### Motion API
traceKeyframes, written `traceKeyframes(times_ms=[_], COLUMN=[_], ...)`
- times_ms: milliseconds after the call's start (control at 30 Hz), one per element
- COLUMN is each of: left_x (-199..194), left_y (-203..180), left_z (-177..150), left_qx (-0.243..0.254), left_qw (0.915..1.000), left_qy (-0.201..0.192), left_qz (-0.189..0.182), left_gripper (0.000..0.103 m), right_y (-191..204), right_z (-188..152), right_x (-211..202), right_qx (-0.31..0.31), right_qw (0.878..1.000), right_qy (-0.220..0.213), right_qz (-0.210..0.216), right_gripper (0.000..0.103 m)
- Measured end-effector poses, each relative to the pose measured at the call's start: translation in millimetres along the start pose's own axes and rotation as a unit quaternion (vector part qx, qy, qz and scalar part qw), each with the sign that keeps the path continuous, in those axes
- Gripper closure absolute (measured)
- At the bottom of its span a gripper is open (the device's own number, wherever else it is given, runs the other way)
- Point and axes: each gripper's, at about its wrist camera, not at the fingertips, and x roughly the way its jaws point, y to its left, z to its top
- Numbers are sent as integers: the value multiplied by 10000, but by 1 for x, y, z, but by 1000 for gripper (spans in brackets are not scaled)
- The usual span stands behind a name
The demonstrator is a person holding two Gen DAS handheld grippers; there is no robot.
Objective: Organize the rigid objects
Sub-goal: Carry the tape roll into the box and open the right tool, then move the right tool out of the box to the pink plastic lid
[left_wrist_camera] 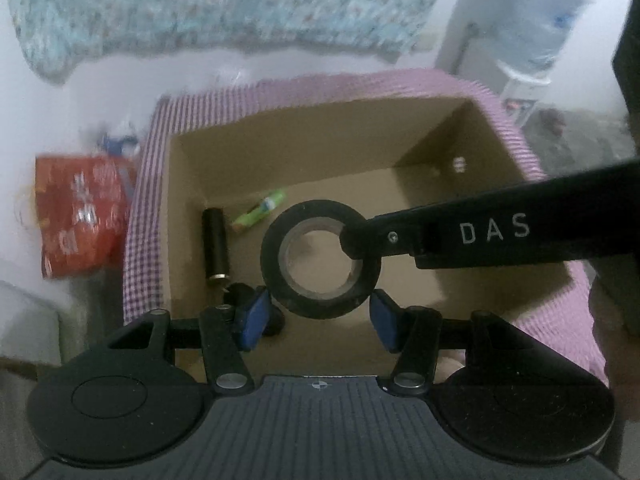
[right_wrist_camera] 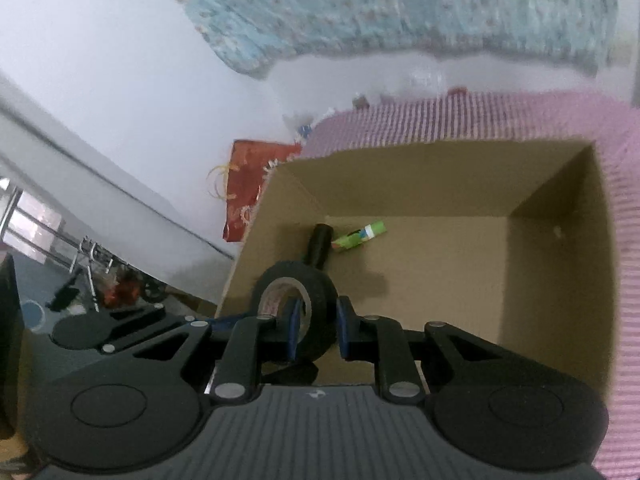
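Note:
A black roll of tape (left_wrist_camera: 320,258) hangs over an open cardboard box (left_wrist_camera: 188,184). My right gripper (right_wrist_camera: 316,320) is shut on the roll's rim (right_wrist_camera: 316,300), one finger through its hole; its arm (left_wrist_camera: 480,232) reaches in from the right in the left wrist view. My left gripper (left_wrist_camera: 318,318) is open, its blue pads (left_wrist_camera: 254,316) on either side just below the roll, not touching it. On the box floor lie a black cylinder (left_wrist_camera: 216,246) and a green tube (left_wrist_camera: 260,210); both also show in the right wrist view, the cylinder (right_wrist_camera: 319,245) and the tube (right_wrist_camera: 360,236).
The box (right_wrist_camera: 440,176) stands on a pink checked cloth (left_wrist_camera: 148,200), which also shows in the right wrist view (right_wrist_camera: 460,120). A red bag (left_wrist_camera: 80,212) lies left of it on the white floor. A patterned blue cloth (left_wrist_camera: 224,4) hangs behind. A water bottle (left_wrist_camera: 540,32) stands far right.

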Motion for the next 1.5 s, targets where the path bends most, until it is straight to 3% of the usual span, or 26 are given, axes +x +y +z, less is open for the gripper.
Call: traceKeyframes(times_ms=[300, 533, 733, 900, 1133, 1333, 1500], left_x=[69, 85, 79, 55, -18, -74, -74], left_y=[31, 32, 31, 29, 21, 4, -5], left_z=[20, 26, 29, 27, 0, -50, -104], left_qx=[-628, -653, -558, -597, -550, -404, -338], left_qw=[9932, 9913, 9930, 9953, 9983, 9963, 9972], left_qy=[975, 1089, 950, 683, -92, -614, -575], left_qz=[120, 346, 422, 324, -195, -439, -341], left_gripper=[49, 50, 50, 49, 48, 47, 47], right_y=[-36, -45, -44, -38, -23, -23, -35], right_z=[30, 33, 33, 31, 16, -41, -104], right_x=[80, 117, 122, 94, 2, -81, -95], right_qx=[501, 444, 354, 313, 242, 113, 342], right_qw=[9961, 9943, 9955, 9975, 9993, 9957, 9954], right_qy=[715, 959, 866, 630, -62, -785, -783], right_qz=[78, -106, -156, -104, 283, 489, 438], right_gripper=[82, 83, 83, 82, 82, 82, 81])
